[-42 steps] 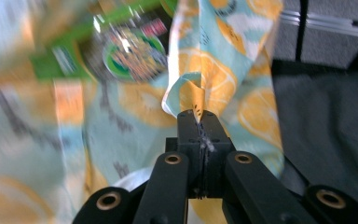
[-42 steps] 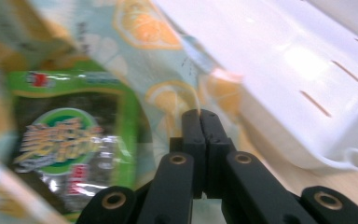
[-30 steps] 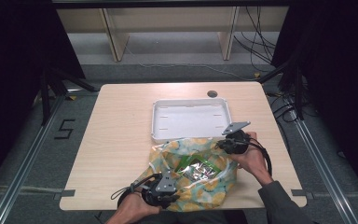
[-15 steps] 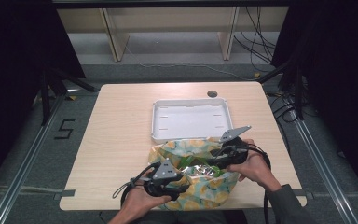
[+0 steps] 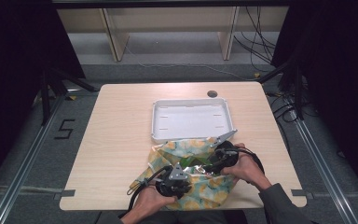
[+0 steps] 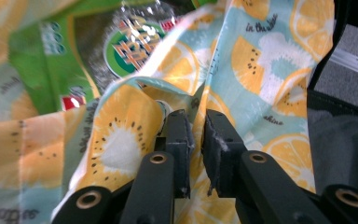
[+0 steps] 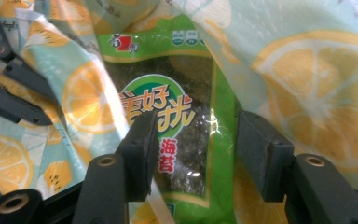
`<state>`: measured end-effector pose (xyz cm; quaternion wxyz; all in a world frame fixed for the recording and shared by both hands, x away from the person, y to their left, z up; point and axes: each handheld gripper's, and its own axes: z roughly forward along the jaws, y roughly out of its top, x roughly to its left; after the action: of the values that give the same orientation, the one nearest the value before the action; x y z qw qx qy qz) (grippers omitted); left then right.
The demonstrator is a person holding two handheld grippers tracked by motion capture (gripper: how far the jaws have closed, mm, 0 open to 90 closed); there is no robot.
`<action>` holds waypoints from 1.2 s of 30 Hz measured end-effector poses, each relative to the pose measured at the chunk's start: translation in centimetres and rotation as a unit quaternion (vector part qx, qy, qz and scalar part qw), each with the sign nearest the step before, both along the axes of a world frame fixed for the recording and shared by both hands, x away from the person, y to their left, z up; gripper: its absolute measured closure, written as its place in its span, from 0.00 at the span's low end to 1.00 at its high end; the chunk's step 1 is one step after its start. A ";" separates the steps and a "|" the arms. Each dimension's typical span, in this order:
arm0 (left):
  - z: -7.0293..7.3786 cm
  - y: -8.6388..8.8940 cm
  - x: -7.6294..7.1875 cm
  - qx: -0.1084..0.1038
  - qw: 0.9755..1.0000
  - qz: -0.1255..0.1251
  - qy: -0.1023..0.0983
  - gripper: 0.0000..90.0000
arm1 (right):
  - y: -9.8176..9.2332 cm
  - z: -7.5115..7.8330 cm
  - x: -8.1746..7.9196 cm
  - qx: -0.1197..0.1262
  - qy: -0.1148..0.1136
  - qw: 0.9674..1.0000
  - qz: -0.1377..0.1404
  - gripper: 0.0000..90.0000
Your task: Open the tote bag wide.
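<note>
A fruit-print fabric bag [image 5: 165, 154] lies open at the table's front edge, with a green seaweed snack packet [image 5: 196, 163] inside it. My left gripper [image 5: 175, 179] is at the bag's near side. Its jaws have just been closing, and in the left gripper view they [image 6: 196, 135] pinch a fold of the bag [image 6: 121, 126], with the packet [image 6: 65, 60] beyond. My right gripper [image 5: 223, 156] reaches into the bag from the right. Its jaws [image 7: 198, 140] have just been opening and stand apart over the packet [image 7: 177, 88] without pressing it. The bag's fabric [image 7: 307, 84] surrounds the packet.
An empty white tray [image 5: 191, 120] sits just behind the bag at mid-table. The wooden table [image 5: 116, 140] has a round cable hole [image 5: 212, 93] near its back edge. Shelving legs and cables stand on the floor beyond.
My right gripper has come toward the person and down into the bag's mouth, its jaws wider. My left gripper has shifted a little right and closed on the bag's fabric.
</note>
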<state>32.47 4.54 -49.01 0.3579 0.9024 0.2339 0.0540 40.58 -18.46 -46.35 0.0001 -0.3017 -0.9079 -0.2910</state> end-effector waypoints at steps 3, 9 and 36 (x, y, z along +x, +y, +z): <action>-0.4 -0.1 0.0 0.014 1.000 -0.009 0.004 0.90 | 0.2 -0.4 0.2 -0.001 0.006 1.000 -0.005 0.55; -0.6 -0.3 0.4 0.016 1.000 -0.008 -0.001 0.90 | 0.3 -0.8 0.7 -0.001 0.015 1.000 -0.015 0.52; -1.2 -0.8 1.6 0.024 1.000 0.002 0.015 0.94 | -0.3 -1.9 2.1 0.046 0.089 0.994 -0.033 0.57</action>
<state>34.07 3.70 -50.21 0.3330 0.9109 0.2392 0.0467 42.71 -18.80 -48.24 0.0855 -0.3555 -0.8795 -0.3046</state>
